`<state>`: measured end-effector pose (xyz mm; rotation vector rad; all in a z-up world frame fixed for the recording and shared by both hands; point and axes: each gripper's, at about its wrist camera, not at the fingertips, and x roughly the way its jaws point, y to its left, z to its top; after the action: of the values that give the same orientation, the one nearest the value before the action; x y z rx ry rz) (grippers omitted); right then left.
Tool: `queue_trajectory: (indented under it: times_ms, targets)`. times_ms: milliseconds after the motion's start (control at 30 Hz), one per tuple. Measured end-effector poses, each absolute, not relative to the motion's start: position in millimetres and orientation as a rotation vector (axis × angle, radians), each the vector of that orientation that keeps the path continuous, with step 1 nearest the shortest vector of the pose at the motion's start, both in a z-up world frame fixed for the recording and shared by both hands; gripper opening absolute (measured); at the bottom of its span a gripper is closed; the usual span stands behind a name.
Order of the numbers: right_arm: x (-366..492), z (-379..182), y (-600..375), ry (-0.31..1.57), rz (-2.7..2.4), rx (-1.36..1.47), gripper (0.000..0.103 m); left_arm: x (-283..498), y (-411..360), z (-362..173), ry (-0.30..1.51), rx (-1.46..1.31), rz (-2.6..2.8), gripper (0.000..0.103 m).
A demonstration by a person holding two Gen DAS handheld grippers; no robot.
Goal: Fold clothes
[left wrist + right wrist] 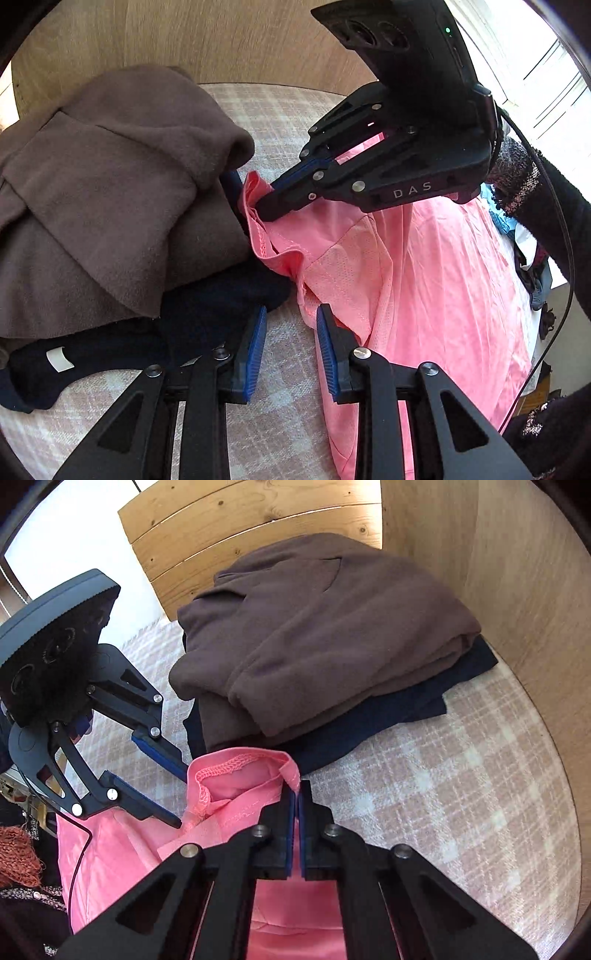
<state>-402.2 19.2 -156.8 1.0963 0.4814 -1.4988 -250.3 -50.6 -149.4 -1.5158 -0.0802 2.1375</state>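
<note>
A pink-checked bedspread [424, 775] meets wooden walls [517, 590]; right tool [297, 794] clenched on pink garment [240, 775].

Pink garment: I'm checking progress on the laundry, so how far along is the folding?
Done: a brown garment lies folded on a navy one. In hand: the right gripper is shut on the pink garment at its edge; the left gripper stands open beside it. Left: the pink garment is still unfolded.

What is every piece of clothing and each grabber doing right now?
pink shirt: spread out, crumpled at its corner.
brown garment: folded, on top.
navy garment: folded, underneath.
right gripper: shut on pink shirt.
left gripper: open, at the shirt's edge.
</note>
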Motion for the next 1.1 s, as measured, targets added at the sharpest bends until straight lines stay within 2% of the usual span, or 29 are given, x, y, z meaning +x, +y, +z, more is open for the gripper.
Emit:
queue_trajectory:
  times_ms: [167,200,233,267,433,467,567,733,933,967,1033,1100]
  targets:
    - [-412,-118,40,0.331,-1.580,1.030,0.002,-251,-45,-152,-0.079,-1.502,2.096,0.025]
    - [-413,-114,42,0.321,-1.592,1.023,0.002,-251,-43,-152,-0.070,-1.500,2.091,0.021]
    - [-415,-111,44,0.320,-1.604,1.020,0.002,-249,-42,-150,-0.060,-1.493,2.089,0.007]
    - [-416,-110,45,0.325,-1.617,1.022,0.002,-248,-43,-146,-0.049,-1.480,2.095,0.000]
    - [-425,-116,42,0.322,-1.658,1.040,0.002,-239,-65,-126,0.036,-1.468,2.249,0.003]
    - [-425,-116,43,0.316,-1.659,1.041,0.002,-236,-70,-123,0.040,-1.471,2.276,0.009]
    - [-426,-116,44,0.312,-1.654,1.039,0.002,-224,-77,-113,0.037,-1.446,2.306,0.013]
    - [-421,-116,42,0.318,-1.649,1.037,0.002,-206,-50,-118,0.136,-1.419,2.234,0.028]
    - [-419,-114,44,0.324,-1.668,1.037,0.002,-202,-33,-131,0.215,-1.451,2.196,0.027]
    - [-419,-113,44,0.318,-1.670,1.038,0.002,-200,-31,-132,0.229,-1.450,2.195,0.026]
    - [-419,-113,45,0.313,-1.673,1.038,0.002,-196,-29,-132,0.265,-1.440,2.192,0.001]
    - [-419,-112,45,0.310,-1.676,1.036,0.002,-188,-30,-126,0.287,-1.414,2.200,0.000]
